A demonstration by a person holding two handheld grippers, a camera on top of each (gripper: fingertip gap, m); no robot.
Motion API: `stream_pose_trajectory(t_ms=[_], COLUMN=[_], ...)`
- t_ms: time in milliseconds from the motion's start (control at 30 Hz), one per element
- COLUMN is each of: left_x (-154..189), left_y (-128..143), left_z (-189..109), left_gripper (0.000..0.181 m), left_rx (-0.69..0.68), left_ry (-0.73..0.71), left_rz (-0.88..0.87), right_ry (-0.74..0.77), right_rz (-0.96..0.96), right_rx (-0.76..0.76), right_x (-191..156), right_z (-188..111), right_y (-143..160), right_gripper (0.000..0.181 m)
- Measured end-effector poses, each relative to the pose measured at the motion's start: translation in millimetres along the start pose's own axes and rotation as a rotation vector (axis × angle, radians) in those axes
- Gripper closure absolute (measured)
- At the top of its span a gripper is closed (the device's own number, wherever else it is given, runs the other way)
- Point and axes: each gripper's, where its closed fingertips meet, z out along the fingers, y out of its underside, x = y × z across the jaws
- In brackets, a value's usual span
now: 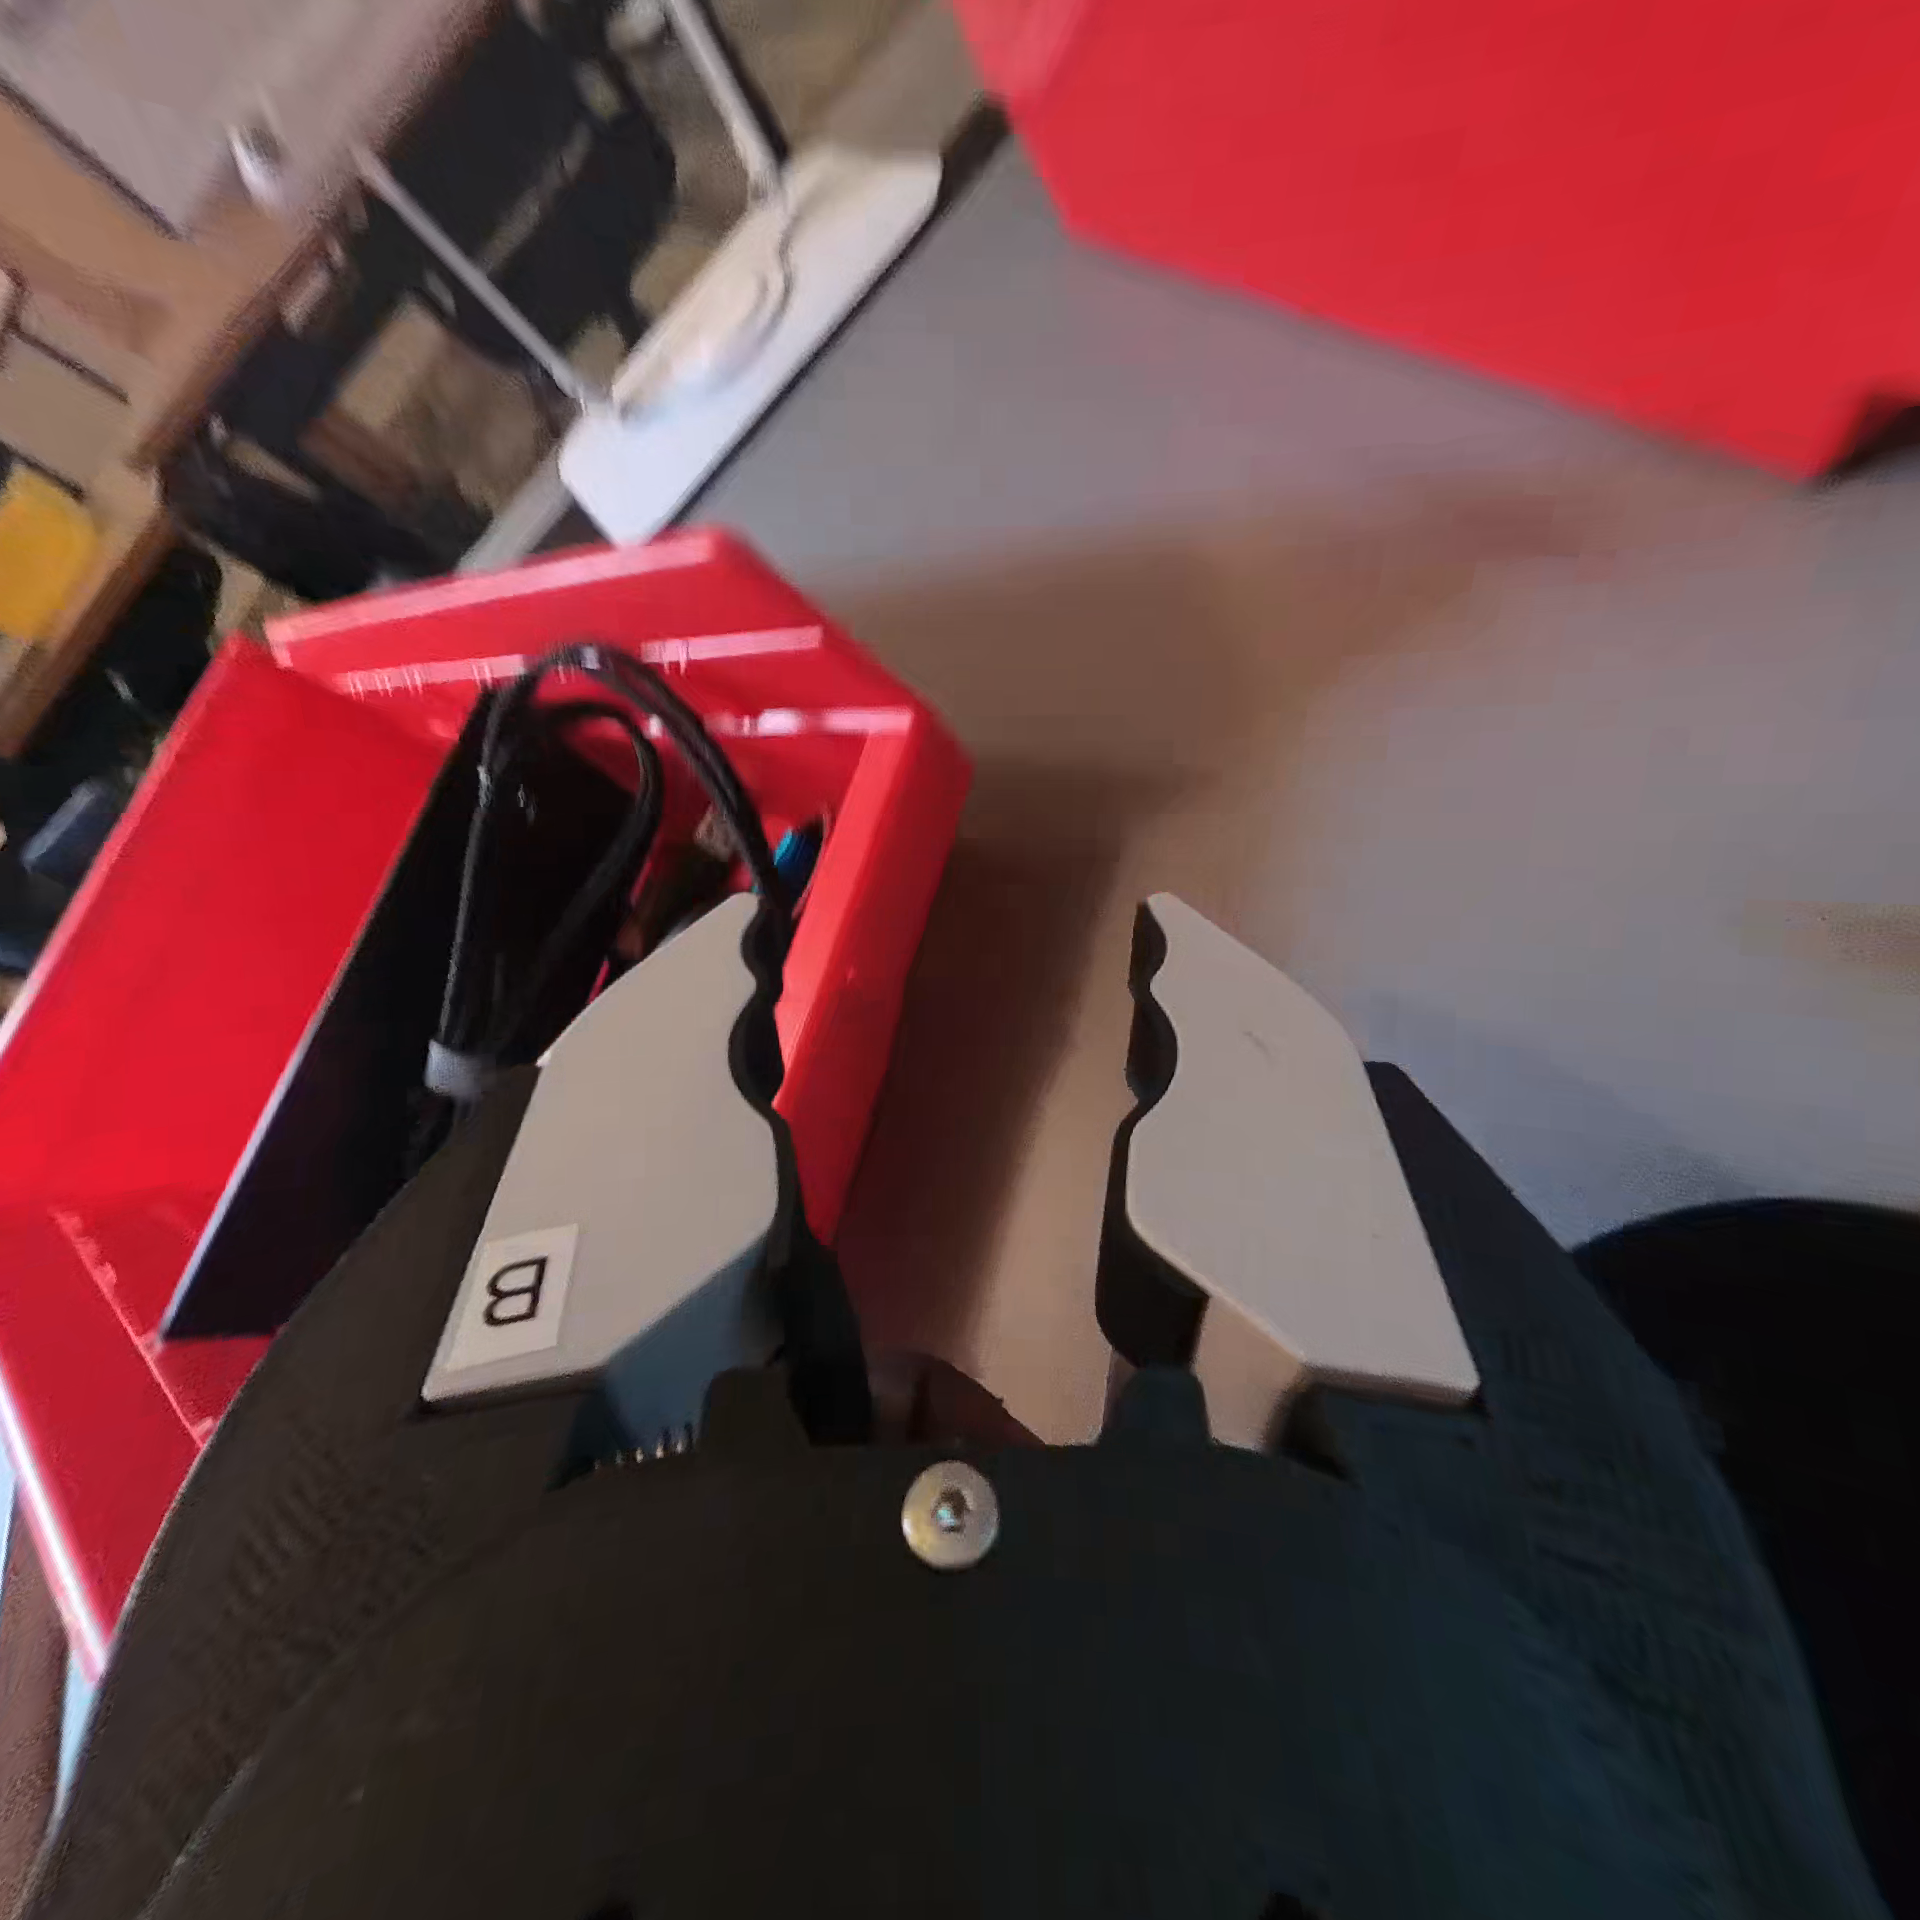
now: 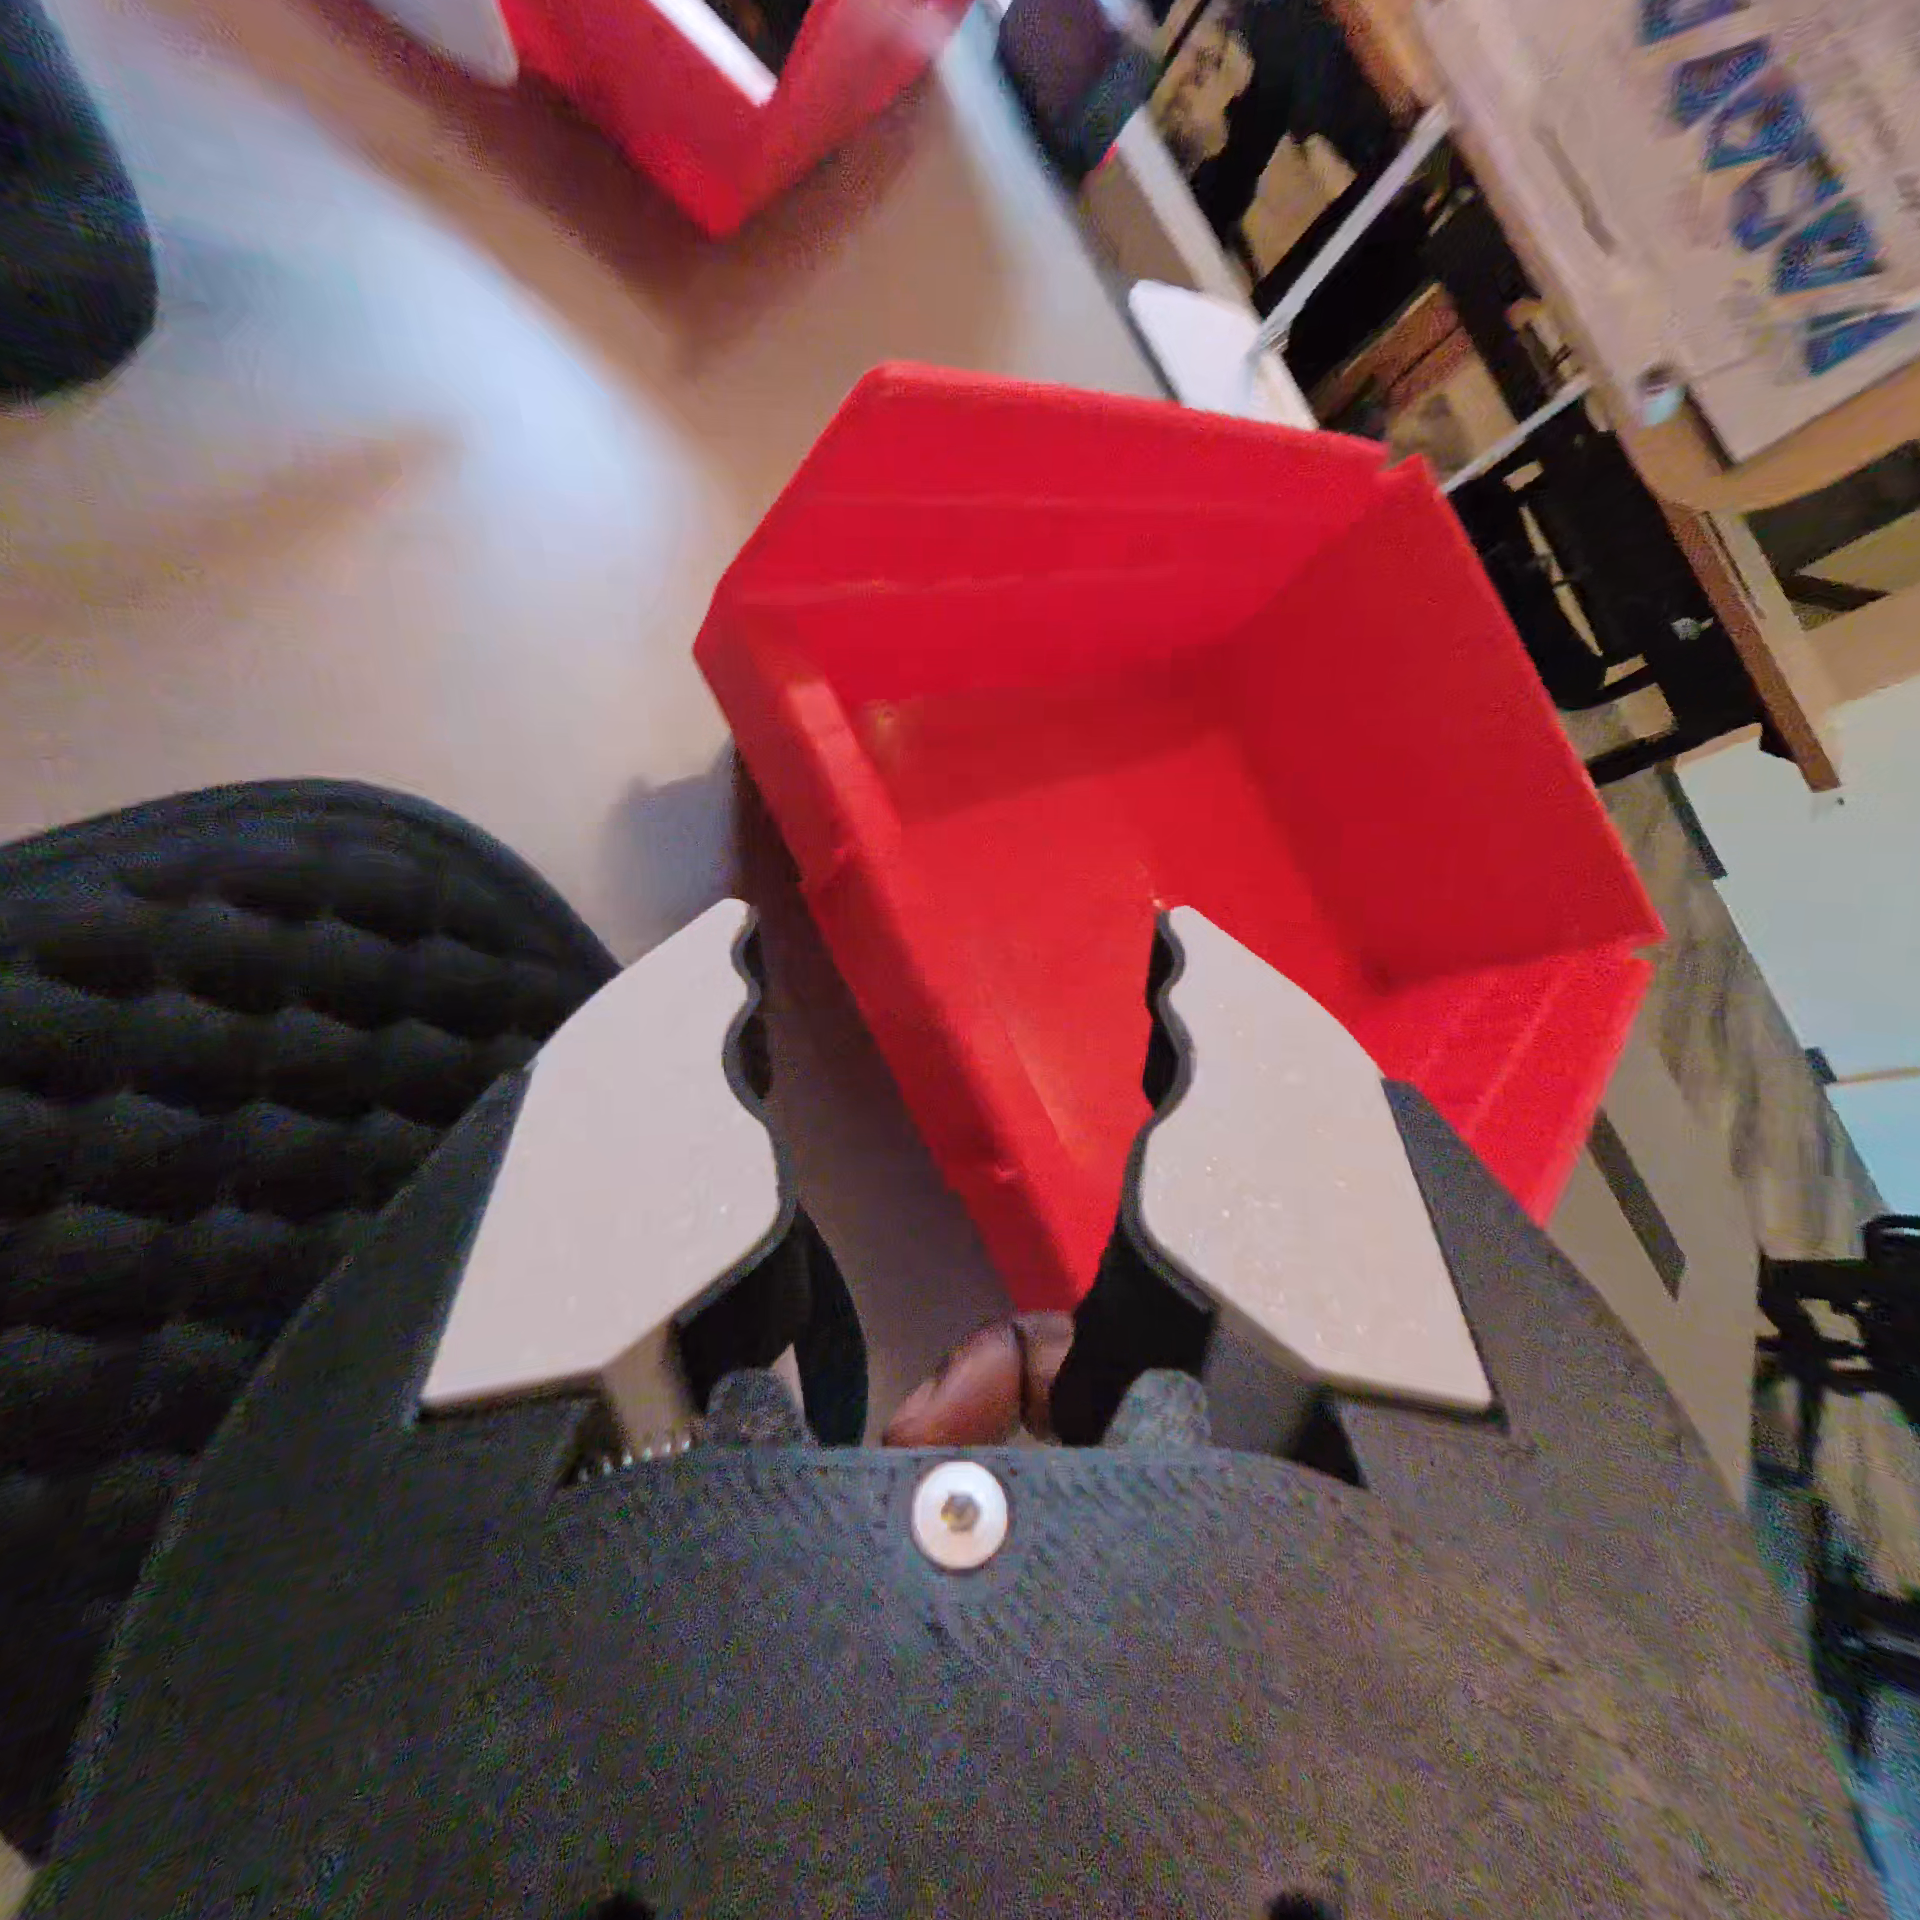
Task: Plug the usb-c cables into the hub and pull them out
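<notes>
2 grippers, jaws spread, nothing held — left gripper (image 1: 951, 914) beside a red plastic bin (image 1: 883, 935) of coiled black cables (image 1: 613, 769); right gripper (image 2: 956, 920) over an empty red plastic bin (image 2: 1039, 582) near the tabletop's (image 2: 416, 520) edge.

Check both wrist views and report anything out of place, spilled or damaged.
Nothing stands out. The black cables sit bundled inside one red bin; the other red bin is empty. Both grippers, left and right, hang open, holding nothing.

I count two red bins on table: one (image 1: 260, 935) holding cables, other (image 2: 1195, 727) with nothing inside. I see one bundle of black cables (image 1: 540, 883) in first bin. Two grippers, left (image 1: 951, 914) and right (image 2: 956, 914), each with two grey fingers.
</notes>
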Motion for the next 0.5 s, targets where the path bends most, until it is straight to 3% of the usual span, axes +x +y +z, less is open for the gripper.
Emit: stream_pose_trajectory(t_ms=[67,133,233,500], left_x=[-12.6,-24.8,-36.5,-50.2], left_y=[25.9,48.6,59.1,104.5], left_z=[14.6,23.7,20.3,-27.4], left_gripper=[0.118,0.126,0.143,0.14], left_rx=[-0.101,-0.191,-0.207,-0.21], left_ry=[-0.046,-0.098,-0.127,-0.008], left_rz=[0.011,0.061,0.117,0.1], right_ry=[0.001,0.035,0.071,0.16], right_rz=[-0.095,-0.149,-0.16,-0.061], right_rx=[-0.124,-0.173,-0.254,-0.422], right_x=[-11.6,-15.1,-11.9,31.4], right_z=[20.3,33.6,41.6,-4.0], right_y=[10.9,17.7,37.8,101.3], right_gripper=[0.112,0.124,0.142,0.137])
